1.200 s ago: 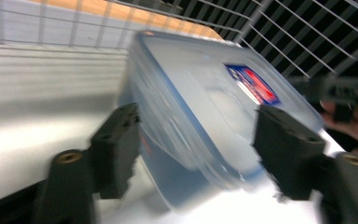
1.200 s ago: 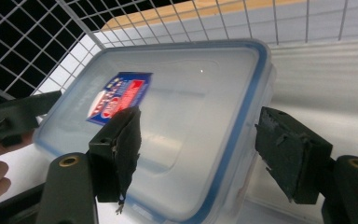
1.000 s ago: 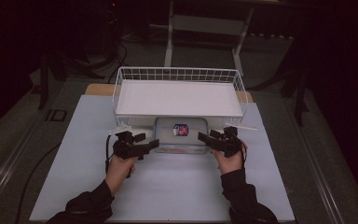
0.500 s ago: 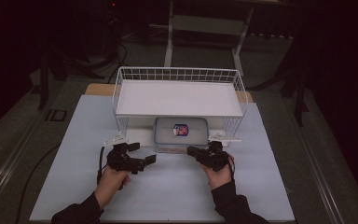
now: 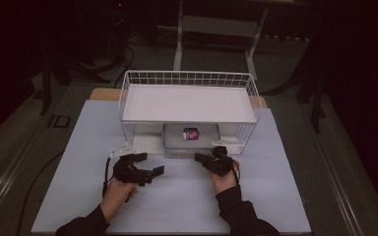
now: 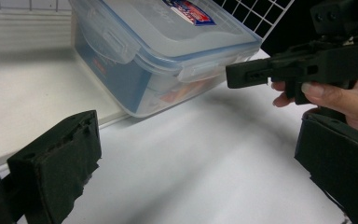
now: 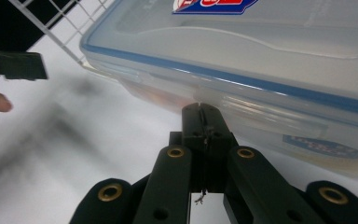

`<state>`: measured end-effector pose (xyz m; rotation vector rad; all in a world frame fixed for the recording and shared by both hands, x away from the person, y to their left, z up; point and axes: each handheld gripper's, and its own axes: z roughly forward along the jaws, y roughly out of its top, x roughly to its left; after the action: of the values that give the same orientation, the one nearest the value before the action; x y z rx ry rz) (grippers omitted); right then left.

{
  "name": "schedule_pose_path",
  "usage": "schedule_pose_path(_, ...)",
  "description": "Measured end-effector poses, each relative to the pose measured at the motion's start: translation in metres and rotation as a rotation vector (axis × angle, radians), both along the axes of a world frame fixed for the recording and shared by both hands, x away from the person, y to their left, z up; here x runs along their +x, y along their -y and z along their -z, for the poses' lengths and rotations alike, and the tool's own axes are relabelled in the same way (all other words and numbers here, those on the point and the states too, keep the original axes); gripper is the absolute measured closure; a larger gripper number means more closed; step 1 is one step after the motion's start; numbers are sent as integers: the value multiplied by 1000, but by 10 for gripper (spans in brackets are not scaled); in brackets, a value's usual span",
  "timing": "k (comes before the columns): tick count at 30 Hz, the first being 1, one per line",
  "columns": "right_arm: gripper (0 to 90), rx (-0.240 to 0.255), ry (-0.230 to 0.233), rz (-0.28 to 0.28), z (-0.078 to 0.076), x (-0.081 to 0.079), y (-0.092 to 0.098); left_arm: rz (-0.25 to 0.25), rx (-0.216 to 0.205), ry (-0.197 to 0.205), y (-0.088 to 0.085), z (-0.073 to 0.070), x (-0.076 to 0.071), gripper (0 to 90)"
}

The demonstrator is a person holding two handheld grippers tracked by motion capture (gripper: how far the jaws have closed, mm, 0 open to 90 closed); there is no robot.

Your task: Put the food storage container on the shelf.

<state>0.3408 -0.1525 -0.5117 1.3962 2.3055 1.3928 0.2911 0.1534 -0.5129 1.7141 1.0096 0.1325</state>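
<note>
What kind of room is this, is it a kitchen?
Probably not a kitchen; it looks like a lab or workshop for recording tasks. A white table stands in a dark room, with a wire rack, a clear plastic box, cables on the floor and metal stands behind.

A white wire rack (image 5: 189, 86) stands at the far middle of the counter (image 5: 69, 162), its flat white shelf (image 5: 187, 104) raised on wire legs, with a low wire rail round its top. The counter is covered by a pale sheet; a strip of bare wood (image 5: 102, 93) shows at its far left edge, just behind the rack. Beyond the counter, a grey metal stand (image 5: 216, 29) rises from the dark floor, and black cables (image 5: 123, 54) trail on the floor at the far left.
</note>
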Motion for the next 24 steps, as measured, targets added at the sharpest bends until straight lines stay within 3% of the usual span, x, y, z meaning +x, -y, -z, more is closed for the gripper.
schedule_pose_path(2,898,-9,11,14,0,5,-3,-1,2,8,0,0,0,1)
schedule_pose_path(6,898,-22,24,25,1,13,-8,5,45,24,3,1,-3,2)
schedule_pose_path(12,898,-21,29,34,0,23,-14,6,37,17,3,3,-1,2)
schedule_pose_path(24,898,-26,29,55,-1,40,-24,11,62,35,4,4,-3,1)
